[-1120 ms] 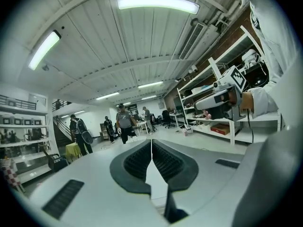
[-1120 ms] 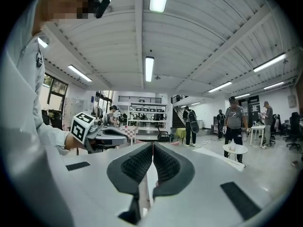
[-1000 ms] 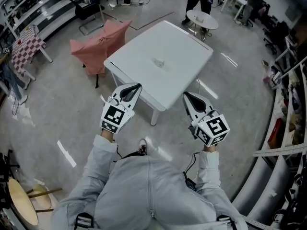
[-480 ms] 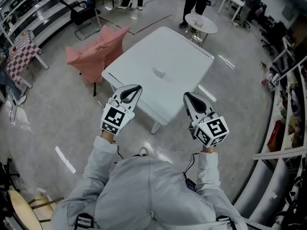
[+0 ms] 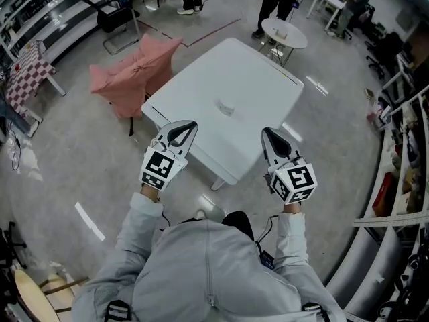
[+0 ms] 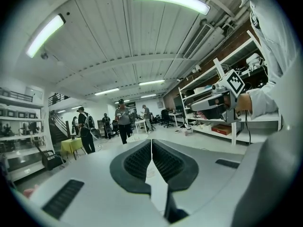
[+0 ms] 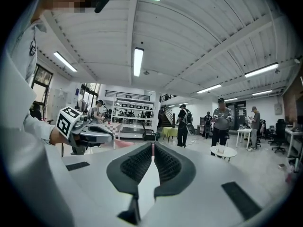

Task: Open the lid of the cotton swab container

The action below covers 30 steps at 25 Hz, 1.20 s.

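Cotton swab container [image 5: 225, 107] sat small and pale near the middle of the white table [image 5: 261, 79], in the upper centre of the head view, its lid too small to make out. The left gripper [image 5: 182, 131], lower left of it, and the right gripper [image 5: 273, 140], lower right, hovered by the table's near edge, well apart from it, each claw pressed together on nothing
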Each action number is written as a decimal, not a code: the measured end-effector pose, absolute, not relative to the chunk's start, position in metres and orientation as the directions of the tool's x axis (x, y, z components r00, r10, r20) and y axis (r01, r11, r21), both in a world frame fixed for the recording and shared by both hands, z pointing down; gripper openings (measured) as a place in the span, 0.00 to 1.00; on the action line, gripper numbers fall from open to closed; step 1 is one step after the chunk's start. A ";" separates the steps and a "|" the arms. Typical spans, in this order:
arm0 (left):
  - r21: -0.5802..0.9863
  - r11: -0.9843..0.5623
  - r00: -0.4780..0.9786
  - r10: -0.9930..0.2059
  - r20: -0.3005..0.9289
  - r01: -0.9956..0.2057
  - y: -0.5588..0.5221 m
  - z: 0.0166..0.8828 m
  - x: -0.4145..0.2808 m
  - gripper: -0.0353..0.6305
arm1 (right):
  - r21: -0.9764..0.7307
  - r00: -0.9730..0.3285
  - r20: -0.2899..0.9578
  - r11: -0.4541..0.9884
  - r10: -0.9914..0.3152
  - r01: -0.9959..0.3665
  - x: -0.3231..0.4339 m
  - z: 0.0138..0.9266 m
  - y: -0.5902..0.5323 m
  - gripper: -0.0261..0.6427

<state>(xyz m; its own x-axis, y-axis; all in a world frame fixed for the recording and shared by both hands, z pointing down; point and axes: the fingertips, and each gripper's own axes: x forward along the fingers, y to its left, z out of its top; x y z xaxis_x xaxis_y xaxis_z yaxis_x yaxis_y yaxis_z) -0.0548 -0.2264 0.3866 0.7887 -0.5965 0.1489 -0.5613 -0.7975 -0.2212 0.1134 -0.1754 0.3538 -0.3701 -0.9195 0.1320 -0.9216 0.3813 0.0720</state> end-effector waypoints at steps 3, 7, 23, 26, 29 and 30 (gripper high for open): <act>-0.207 -0.788 0.775 -0.611 0.161 -0.579 -0.246 0.397 -0.052 0.09 | 0.074 -0.381 0.143 0.394 -0.913 -0.916 0.120 0.362 -0.201 0.09; -0.190 -0.768 0.745 -0.640 0.189 -0.612 -0.273 0.417 -0.046 0.09 | 0.079 -0.409 0.175 0.427 -0.896 -0.901 0.131 0.382 -0.237 0.09; -0.140 -0.668 0.618 -0.735 0.278 -0.731 -0.401 0.475 -0.001 0.09 | 0.010 -0.571 0.282 0.597 -0.771 -0.802 0.171 0.461 -0.405 0.19; -0.122 -0.654 0.599 -0.741 0.302 -0.747 -0.416 0.493 0.007 0.09 | 0.011 -0.592 0.331 0.631 -0.734 -0.776 0.172 0.489 -0.425 0.26; -0.116 -0.639 0.579 -0.747 0.326 -0.760 -0.434 0.511 0.014 0.09 | 0.020 -0.603 0.382 0.658 -0.701 -0.753 0.174 0.522 -0.447 0.30; -0.117 -0.635 0.572 -0.750 0.334 -0.764 -0.441 0.516 0.015 0.09 | 0.016 -0.607 0.397 0.667 -0.688 -0.745 0.174 0.534 -0.454 0.31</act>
